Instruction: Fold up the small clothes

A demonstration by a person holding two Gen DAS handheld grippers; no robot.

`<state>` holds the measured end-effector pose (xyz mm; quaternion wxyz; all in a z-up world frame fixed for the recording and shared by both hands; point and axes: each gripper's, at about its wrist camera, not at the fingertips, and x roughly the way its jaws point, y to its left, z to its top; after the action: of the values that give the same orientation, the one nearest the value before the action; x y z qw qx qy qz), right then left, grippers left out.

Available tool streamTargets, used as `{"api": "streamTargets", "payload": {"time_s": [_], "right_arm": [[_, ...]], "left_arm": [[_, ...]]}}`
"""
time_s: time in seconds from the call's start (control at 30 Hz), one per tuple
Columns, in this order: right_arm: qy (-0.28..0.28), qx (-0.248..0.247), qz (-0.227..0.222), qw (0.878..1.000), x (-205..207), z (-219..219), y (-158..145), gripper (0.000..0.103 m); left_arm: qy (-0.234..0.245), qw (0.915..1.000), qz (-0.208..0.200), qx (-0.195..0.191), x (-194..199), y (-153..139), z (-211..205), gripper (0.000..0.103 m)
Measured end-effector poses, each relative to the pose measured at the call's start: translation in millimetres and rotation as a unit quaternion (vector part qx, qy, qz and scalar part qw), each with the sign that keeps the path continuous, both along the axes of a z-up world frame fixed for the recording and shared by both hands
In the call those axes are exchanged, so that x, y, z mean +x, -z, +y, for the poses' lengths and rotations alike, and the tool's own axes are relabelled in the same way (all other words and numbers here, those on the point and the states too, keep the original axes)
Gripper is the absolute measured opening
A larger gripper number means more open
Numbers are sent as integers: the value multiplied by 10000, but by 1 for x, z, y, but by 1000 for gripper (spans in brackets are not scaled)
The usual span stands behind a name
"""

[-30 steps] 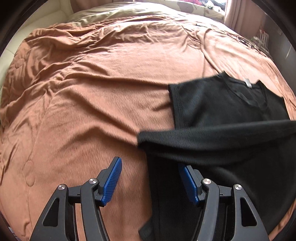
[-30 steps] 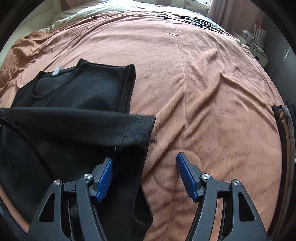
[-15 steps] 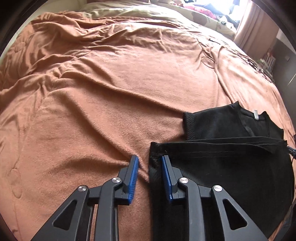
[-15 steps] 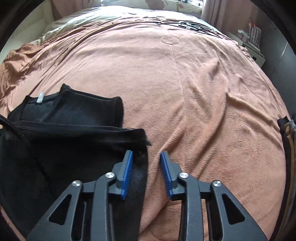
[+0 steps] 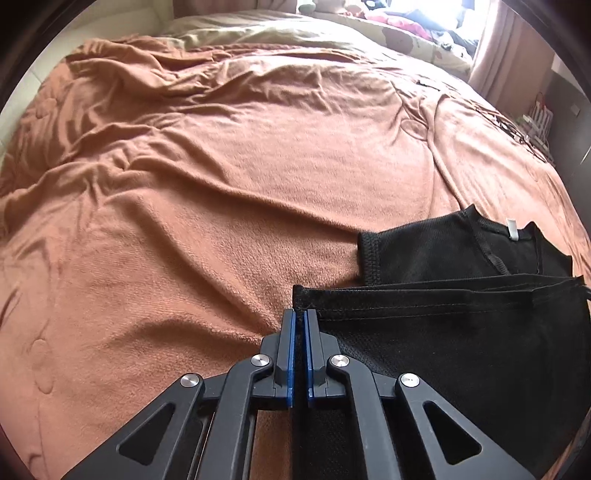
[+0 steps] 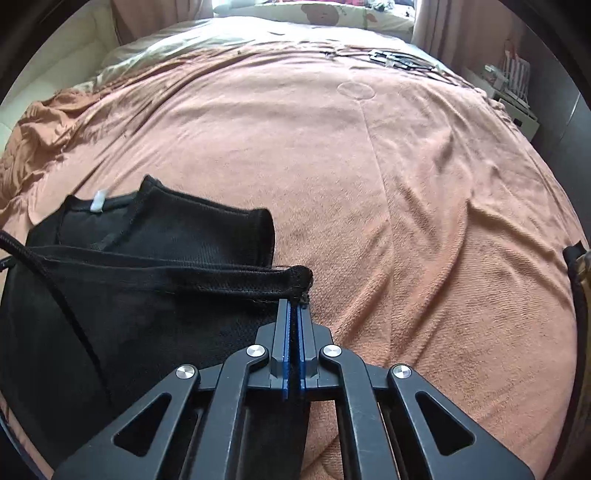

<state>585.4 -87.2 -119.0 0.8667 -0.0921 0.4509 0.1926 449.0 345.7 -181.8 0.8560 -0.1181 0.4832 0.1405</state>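
Here, the black knit top (image 5: 461, 332) lay on a bed's rumpled orange blanket (image 5: 221, 184), its lower part cut off by both frames. A white tag (image 6: 99, 201) marked the collar. Half a second earlier parted, the left tool (image 5: 299, 314) and right tool (image 6: 293, 302) had clamped opposite corners of the folded-over hem.

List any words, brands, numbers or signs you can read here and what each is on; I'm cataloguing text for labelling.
No text can be read in either view.
White neck tag on the black shirt: too small to tell whether it bears print.
Items on the shelf beyond the bed: too blurred to read.
Bear print on the far bedding: a picture, no words.
Left tool and right tool: no markings visible.
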Motion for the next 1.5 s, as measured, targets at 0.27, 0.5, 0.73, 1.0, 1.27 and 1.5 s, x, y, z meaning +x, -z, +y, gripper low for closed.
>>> {"api": "streamTargets", "payload": {"time_s": [0.27, 0.5, 0.73, 1.0, 1.27, 1.5], "right_arm": [[165, 187, -113, 9996, -15, -11, -14, 0], [215, 303, -390, 9986, -23, -19, -32, 0], [234, 246, -441, 9984, -18, -18, -37, 0], [300, 164, -345, 9988, 6, -5, -31, 0], [351, -51, -171, 9992, 34, 9, -16, 0], [381, -205, -229, 9988, 51, 23, -5, 0]], "left_arm": [[-355, 9985, -405, -42, -16, -22, 1, 4], [-377, 9979, -527, 79, -10, -40, 1, 4], [-396, 9977, -546, 120, 4, -45, 2, 4], [-388, 9981, -466, 82, 30, -36, 10, 4], [-263, 9994, -238, 18, 52, -16, 18, 4], [-251, 9996, -163, 12, 70, -6, 26, 4]]}}
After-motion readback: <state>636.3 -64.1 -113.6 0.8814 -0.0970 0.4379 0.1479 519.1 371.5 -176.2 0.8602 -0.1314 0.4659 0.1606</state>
